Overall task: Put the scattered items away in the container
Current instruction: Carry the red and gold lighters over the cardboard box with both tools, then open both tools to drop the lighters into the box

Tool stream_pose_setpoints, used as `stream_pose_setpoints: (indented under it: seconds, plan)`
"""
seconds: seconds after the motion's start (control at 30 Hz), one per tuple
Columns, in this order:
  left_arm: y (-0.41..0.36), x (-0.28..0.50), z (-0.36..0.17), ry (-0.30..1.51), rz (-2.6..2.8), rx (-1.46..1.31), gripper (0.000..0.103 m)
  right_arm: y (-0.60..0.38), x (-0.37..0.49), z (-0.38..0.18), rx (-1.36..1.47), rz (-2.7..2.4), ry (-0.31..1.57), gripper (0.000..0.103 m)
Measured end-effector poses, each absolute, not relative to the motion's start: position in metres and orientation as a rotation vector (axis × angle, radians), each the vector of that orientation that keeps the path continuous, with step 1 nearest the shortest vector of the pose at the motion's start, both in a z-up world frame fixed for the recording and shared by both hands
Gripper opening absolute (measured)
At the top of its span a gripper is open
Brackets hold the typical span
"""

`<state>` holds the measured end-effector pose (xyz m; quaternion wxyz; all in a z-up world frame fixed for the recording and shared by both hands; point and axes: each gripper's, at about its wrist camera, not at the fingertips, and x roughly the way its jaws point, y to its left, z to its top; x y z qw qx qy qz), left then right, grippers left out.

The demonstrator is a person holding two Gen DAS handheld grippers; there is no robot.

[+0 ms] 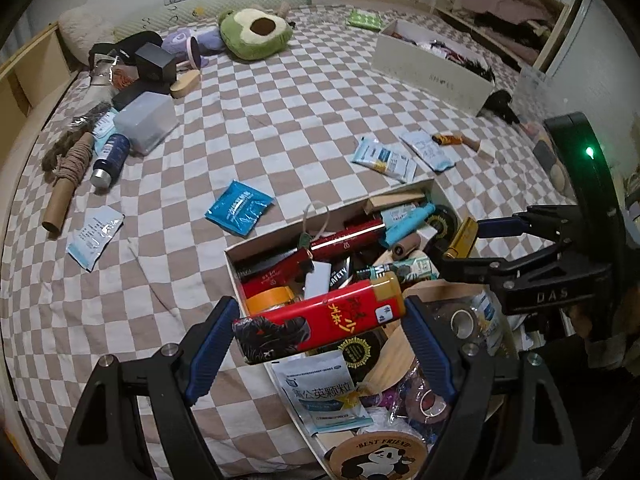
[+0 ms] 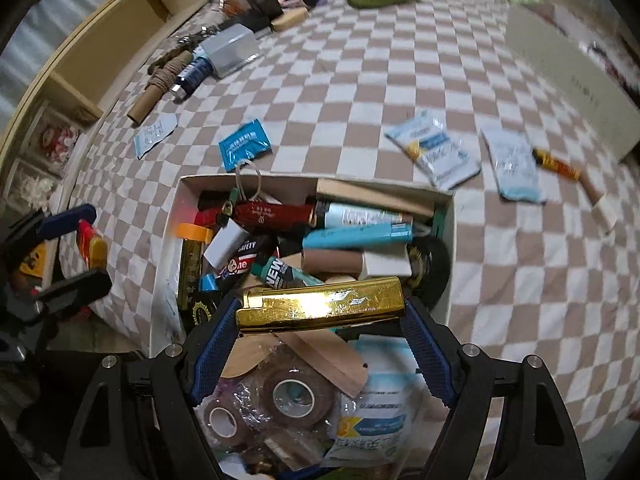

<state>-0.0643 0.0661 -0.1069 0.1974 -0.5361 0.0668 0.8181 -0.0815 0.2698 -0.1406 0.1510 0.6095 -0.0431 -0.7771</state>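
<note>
A white cardboard box (image 1: 234,258), also in the right wrist view (image 2: 176,200), sits on the checkered bed and is crowded with tubes, tape rolls and packets. My left gripper (image 1: 320,320) is shut on a red pack (image 1: 316,318) and holds it above the box's near left part. My right gripper (image 2: 320,308) is shut on a shiny gold pack (image 2: 320,304) and holds it over the box's near end. The gold pack also shows in the left wrist view (image 1: 462,238), the red pack in the right wrist view (image 2: 90,242). Loose sachets lie around: a blue one (image 1: 239,207), white ones (image 1: 384,158) (image 1: 94,236).
At the bed's far left lie a cardboard tube (image 1: 60,200), a dark bottle (image 1: 112,158), a translucent plastic box (image 1: 146,122) and black boxes (image 1: 156,62). An avocado plush (image 1: 256,32) is at the head. A long white box (image 1: 432,70) stands far right. An orange tube (image 2: 556,164) lies right.
</note>
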Motion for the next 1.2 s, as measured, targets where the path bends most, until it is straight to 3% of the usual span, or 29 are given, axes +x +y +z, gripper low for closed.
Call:
stream_pose_setpoints:
  seconds: [0.73,0.8,0.83,1.2]
  plan:
    - [0.102,-0.055,-0.152,0.41,2.143,-1.529,0.083,0.29,-0.087,-0.166,1.816,-2.142,-0.412,0.082]
    - [0.105,-0.054,-0.156,0.429,2.129,-1.526,0.083,0.293,-0.088,-0.166,1.801,-2.148,-0.459,0.091]
    - [0.106,-0.054,-0.157,0.434,2.123,-1.523,0.083,0.294,-0.089,-0.165,1.796,-2.146,-0.481,0.103]
    - [0.122,-0.05,-0.17,0.49,2.042,-1.462,0.083,0.297,-0.089,-0.163,1.806,-2.137,-0.522,0.103]
